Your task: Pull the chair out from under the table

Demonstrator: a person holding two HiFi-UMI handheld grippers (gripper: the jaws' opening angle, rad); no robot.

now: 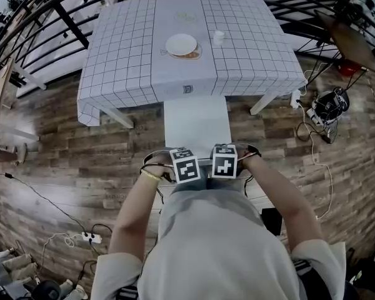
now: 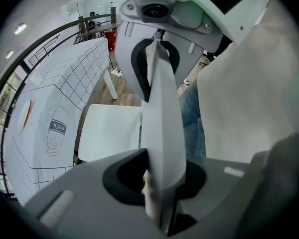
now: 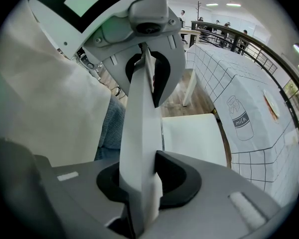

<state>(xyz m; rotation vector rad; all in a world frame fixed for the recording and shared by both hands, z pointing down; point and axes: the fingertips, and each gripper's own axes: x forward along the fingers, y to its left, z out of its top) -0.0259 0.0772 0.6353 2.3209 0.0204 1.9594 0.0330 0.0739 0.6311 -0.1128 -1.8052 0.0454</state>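
The white flat-seated chair (image 1: 197, 125) stands at the near edge of the bench draped in a white grid-printed cloth (image 1: 125, 61); the front of the seat meets the cloth hem, and how far it runs beneath cannot be told; the chair legs are out of sight. The left claw (image 2: 162, 179) is closed on the thin white backrest (image 2: 162, 108); the right claw (image 3: 142, 180) is clamped on the same backrest, just beside the left one. In the head view the marker cubes and the person's torso cover the backrest and both sets of jaws; only the seat shows. On the bench, a round white plate (image 1: 181, 44) and a small white cup (image 1: 219, 37) sit near each other; what lies under the plate's edge is too small to identify.
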